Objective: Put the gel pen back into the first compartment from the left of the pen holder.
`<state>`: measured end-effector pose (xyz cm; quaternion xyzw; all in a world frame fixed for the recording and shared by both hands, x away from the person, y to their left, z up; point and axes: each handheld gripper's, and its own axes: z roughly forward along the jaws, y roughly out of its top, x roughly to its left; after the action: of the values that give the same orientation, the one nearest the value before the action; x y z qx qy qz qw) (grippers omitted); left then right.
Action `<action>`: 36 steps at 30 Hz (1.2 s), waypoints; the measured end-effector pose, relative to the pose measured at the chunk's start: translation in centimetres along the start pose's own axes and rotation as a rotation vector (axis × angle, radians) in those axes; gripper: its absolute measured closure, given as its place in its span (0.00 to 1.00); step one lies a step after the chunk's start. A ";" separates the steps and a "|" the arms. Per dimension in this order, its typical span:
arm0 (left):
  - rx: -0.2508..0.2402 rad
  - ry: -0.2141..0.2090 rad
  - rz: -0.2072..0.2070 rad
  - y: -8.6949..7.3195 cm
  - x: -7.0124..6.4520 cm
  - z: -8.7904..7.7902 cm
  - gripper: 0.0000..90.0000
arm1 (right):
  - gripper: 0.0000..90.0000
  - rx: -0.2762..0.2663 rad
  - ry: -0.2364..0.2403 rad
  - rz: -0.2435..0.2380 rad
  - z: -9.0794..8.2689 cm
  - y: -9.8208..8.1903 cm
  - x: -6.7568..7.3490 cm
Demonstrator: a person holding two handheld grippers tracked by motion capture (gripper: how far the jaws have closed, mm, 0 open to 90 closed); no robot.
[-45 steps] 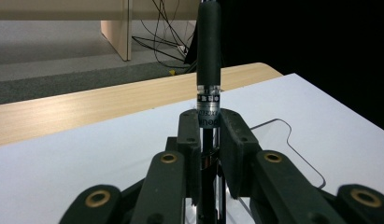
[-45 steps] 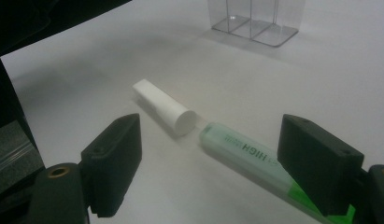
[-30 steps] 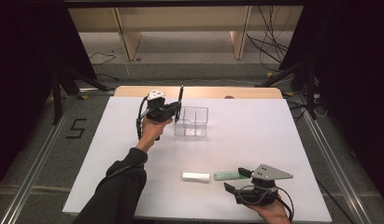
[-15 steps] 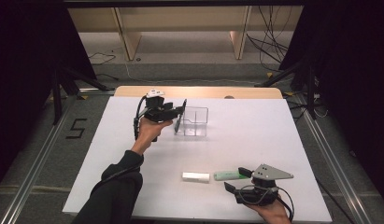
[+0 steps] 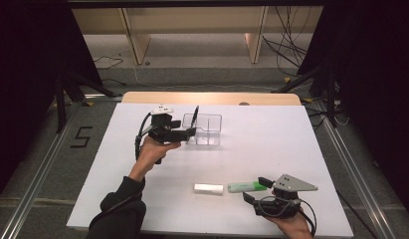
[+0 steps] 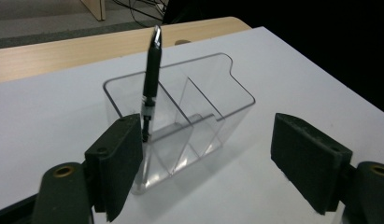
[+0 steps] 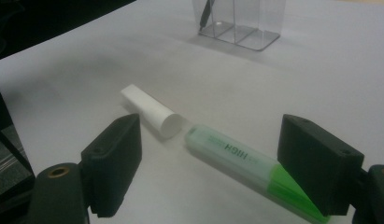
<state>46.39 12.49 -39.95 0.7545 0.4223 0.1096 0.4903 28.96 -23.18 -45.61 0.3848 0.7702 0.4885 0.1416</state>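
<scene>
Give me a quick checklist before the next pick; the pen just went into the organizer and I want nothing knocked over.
1. Black pen stands in the end compartment of the clear organizer, leaning on its wall: ok.
2. Left gripper has just been opening; jaws wide, nothing between them: ok.
3. Left gripper well away from the organizer: not ok, one jaw sits right in front of its wall.
4. Right gripper open: ok.
5. Green highlighter lies flat, reaching between the right jaws: ok.
6. White stick touching the highlighter's end: cannot tell.
</scene>
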 end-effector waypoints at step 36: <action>0.125 -0.100 0.166 -1.5 -5.3 0.1 0.21 | 0.25 -0.006 -0.024 0.018 -0.4 -0.6 -0.9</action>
<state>42.31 8.72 -39.95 0.8204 0.3395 0.0855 0.4521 29.04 -24.25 -46.03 0.3969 0.7636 0.4875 0.1475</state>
